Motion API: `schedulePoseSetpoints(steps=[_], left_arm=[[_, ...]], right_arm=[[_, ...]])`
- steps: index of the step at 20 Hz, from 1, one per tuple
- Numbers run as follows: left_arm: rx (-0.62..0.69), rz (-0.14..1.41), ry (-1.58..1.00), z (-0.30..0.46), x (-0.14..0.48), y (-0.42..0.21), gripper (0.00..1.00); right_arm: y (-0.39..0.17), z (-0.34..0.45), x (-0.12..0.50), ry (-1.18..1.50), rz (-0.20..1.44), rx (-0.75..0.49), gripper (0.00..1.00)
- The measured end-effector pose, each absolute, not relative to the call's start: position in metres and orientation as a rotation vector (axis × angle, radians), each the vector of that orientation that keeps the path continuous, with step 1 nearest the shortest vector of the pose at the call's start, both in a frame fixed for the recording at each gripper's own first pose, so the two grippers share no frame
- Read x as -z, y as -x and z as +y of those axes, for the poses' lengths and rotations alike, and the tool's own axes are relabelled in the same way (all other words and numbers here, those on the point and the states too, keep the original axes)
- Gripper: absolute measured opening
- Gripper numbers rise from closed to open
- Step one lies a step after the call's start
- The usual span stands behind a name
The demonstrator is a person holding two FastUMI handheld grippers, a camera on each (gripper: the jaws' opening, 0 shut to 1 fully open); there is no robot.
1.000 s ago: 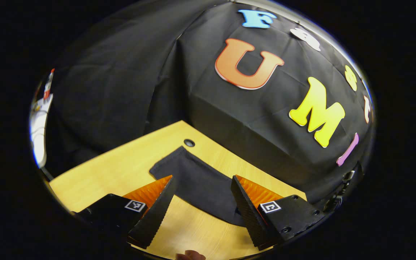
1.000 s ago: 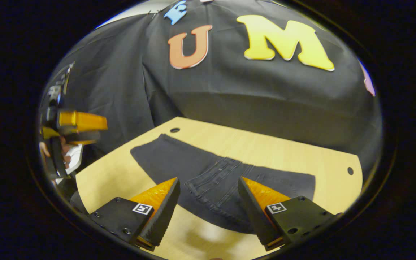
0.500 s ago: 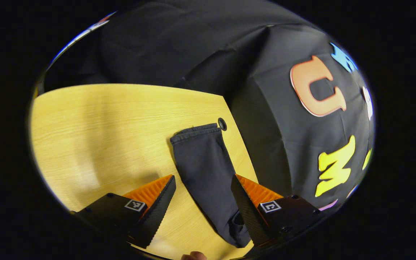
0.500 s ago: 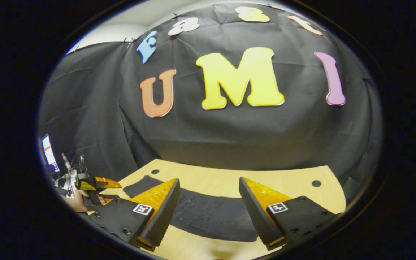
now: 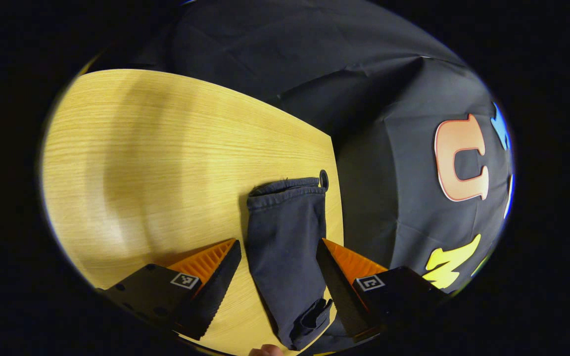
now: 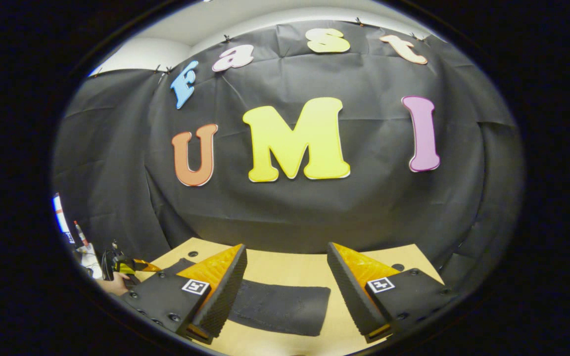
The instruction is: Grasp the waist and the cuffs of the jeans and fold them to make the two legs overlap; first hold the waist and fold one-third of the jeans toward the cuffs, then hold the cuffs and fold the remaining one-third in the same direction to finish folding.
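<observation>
The dark, almost black denim jeans [image 5: 287, 237] lie flat on the pale wood-grain table [image 5: 156, 163], one leg running away from the left gripper [image 5: 277, 277] to a hemmed cuff [image 5: 285, 190] beside a small round hole [image 5: 323, 179] near the table's far edge. That gripper hangs over the leg with its jaws wide apart and holding nothing, lined up along the cloth, probably so it can travel out to the cuff. The right gripper [image 6: 287, 291] is likewise wide open and empty, hovering level above the broader waist end [image 6: 285, 306], seemingly placed for the first grasp, so no fold looks started.
</observation>
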State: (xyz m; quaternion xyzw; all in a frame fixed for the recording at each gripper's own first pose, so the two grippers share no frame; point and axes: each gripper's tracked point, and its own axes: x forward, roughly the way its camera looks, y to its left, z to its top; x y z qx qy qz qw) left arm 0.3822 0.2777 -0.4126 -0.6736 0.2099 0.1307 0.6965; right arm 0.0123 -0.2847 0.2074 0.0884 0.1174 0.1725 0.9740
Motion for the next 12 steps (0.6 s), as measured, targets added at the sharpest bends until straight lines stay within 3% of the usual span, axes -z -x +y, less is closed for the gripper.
schedulePoseSetpoints(steps=[1,4,6,7,8,9,10,12], left_arm=[[-0.288,0.461,1.505,0.279,0.412,-0.386,1.00],[-0.282,0.425,1.526,0.284,0.412,-0.405,0.99],[-0.276,0.388,1.557,0.287,0.409,-0.416,0.98],[-0.272,0.377,1.574,0.287,0.411,-0.421,0.98],[-0.263,0.363,1.593,0.288,0.409,-0.423,0.84],[-0.261,0.361,1.603,0.289,0.410,-0.424,0.94],[-0.262,0.381,1.604,0.286,0.420,-0.427,0.91],[-0.310,0.428,1.606,0.283,0.443,-0.427,0.55]], right_arm=[[-0.011,-0.289,-0.209,-0.177,0.236,-0.340,0.99],[-0.008,-0.301,-0.206,-0.175,0.245,-0.316,0.95],[-0.008,-0.308,-0.203,-0.185,0.258,-0.300,0.99],[-0.008,-0.312,-0.203,-0.187,0.262,-0.292,0.95],[-0.008,-0.315,-0.203,-0.188,0.265,-0.286,0.99],[-0.007,-0.317,-0.203,-0.191,0.265,-0.282,0.99],[-0.007,-0.319,-0.204,-0.190,0.265,-0.279,0.99],[-0.007,-0.322,-0.204,-0.184,0.265,-0.278,0.95]])
